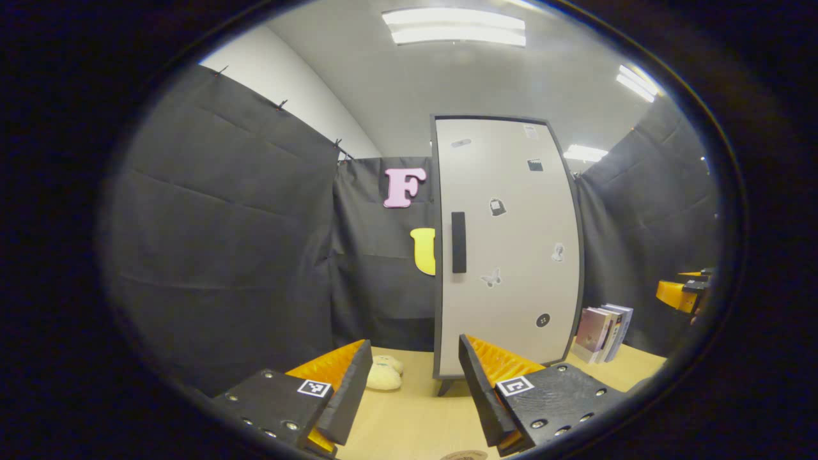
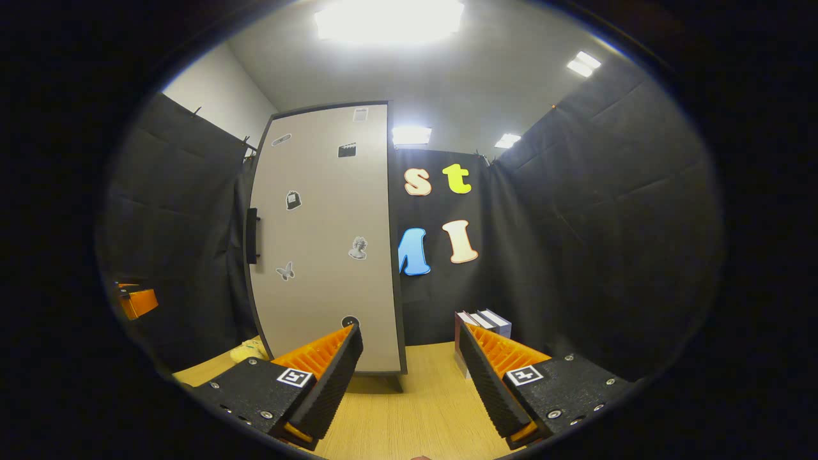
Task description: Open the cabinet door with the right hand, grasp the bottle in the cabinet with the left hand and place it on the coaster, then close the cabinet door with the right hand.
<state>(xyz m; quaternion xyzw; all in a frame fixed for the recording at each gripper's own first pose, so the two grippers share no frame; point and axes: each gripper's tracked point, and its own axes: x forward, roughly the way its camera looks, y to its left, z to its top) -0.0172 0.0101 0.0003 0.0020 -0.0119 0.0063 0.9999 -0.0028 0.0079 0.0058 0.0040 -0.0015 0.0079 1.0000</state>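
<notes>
The cabinet (image 1: 508, 246) stands upright on the wooden table, tall and narrow, on short feet. Its pale door (image 2: 326, 236) is shut, framed in dark trim and dotted with small stickers. A dark vertical handle (image 1: 459, 242) sits at the door's left edge.

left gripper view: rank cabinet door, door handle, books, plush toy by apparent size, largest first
1. cabinet door, by far.
2. books.
3. door handle and plush toy: too close in apparent area to rank; the toy also sits partly behind a finger of the left gripper.
</notes>
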